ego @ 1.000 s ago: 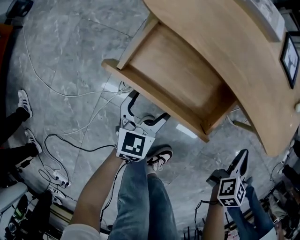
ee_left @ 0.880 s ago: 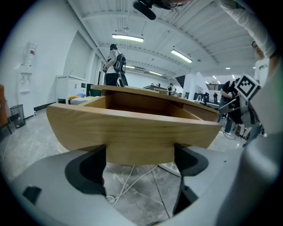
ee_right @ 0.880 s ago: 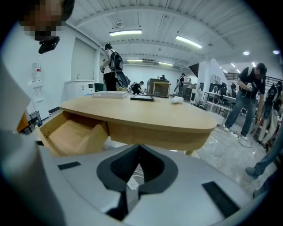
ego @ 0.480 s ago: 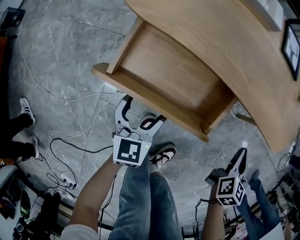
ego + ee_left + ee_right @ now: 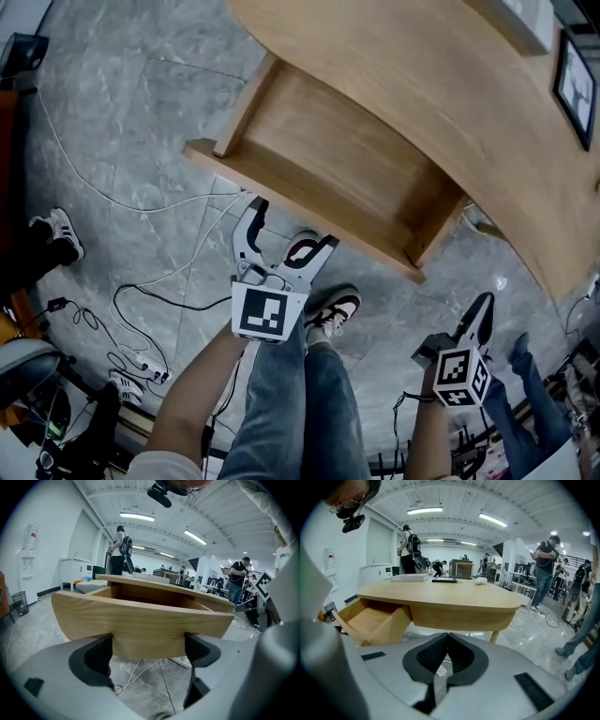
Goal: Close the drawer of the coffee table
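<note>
Directly ahead of the left tool [image 5: 286, 230], jaws spread and empty, the pulled-out drawer [image 5: 347, 169] presents its front panel broadside, just beyond the tips. A straight forward push should seat it under the desk [image 5: 450, 84]. The right tool [image 5: 481, 314], farther off, is closed on nothing.

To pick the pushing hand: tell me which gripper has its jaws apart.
The left gripper, jaws apart facing the drawer front; the right gripper is shut, off aside.
</note>
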